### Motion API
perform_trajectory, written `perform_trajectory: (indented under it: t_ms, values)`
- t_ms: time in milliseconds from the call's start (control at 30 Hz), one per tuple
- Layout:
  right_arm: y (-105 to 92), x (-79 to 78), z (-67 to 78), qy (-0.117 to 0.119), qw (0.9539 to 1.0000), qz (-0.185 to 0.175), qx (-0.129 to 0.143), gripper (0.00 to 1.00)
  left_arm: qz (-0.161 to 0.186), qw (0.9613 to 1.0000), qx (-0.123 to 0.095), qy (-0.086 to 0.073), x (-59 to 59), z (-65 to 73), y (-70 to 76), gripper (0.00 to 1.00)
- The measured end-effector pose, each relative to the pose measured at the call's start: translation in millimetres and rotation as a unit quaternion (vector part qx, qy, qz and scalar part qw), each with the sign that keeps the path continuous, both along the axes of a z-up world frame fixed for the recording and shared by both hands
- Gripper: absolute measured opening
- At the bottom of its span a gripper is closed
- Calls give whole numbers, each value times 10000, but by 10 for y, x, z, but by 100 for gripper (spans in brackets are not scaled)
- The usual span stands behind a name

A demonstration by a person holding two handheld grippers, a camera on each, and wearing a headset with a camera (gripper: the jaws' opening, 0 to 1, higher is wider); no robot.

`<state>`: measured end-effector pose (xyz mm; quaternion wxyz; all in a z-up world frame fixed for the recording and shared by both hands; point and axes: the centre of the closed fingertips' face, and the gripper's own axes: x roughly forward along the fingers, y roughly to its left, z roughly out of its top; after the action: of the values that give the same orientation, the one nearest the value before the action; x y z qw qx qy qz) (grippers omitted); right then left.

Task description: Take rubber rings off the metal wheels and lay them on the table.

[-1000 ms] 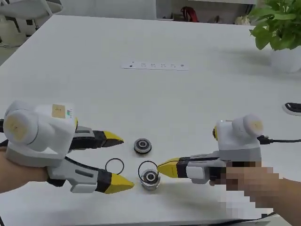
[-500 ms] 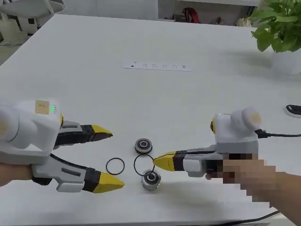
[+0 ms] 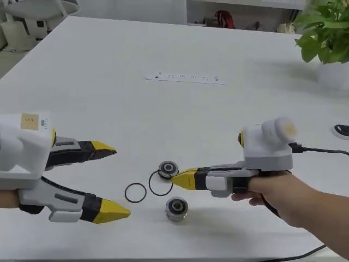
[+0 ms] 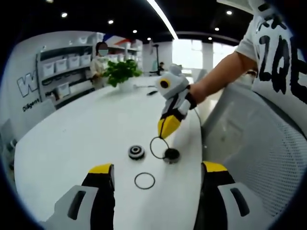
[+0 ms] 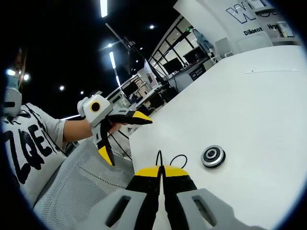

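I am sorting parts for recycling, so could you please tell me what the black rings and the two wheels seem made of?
The loose ring and held ring: thin, dull black, likely matte rubber. The near wheel: silvery, glinting, probably bare polished metal. The far wheel: metal hub, dark rim, seemingly a rubber ring still on it.

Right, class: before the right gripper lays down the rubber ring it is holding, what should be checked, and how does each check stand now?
1. Right gripper shut on the held ring: ok.
2. Held ring off the near wheel: ok, the wheel's rim shows bare metal.
3. Bare table beside the laid ring for a drop spot: ok.
4. Left gripper open and apart from both rings: ok.
5. Held ring's lower edge touching the table: cannot tell.
6. Far wheel undisturbed, lying flat: ok.
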<state>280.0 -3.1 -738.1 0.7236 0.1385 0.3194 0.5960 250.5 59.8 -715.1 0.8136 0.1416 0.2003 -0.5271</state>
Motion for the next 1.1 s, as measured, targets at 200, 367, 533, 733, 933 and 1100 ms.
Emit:
perform_trajectory:
  t_ms: [200, 367, 533, 733, 933, 1100]
  values:
    - [77, 0, -27, 25, 10000, 80, -40, 0, 93, 10000, 7, -5, 8, -11, 80, 76]
    - [135, 8, -75, 70, 9998, 142, -86, 0, 148, 9999, 58, -7, 13, -35, 147, 77]
    - [188, 1, -108, 96, 9997, 203, -137, 0, 190, 9998, 65, 4, 15, -43, 196, 77]
    - [256, -23, -152, 116, 9992, 314, -197, 0, 231, 9997, 81, 5, 22, -50, 242, 77]
    - [327, -44, -211, 147, 9988, 392, -251, 0, 269, 9996, 74, -2, 26, -44, 274, 77]
    - [379, -58, -257, 177, 9983, 458, -298, 0, 299, 9995, 70, -8, 29, -33, 301, 77]
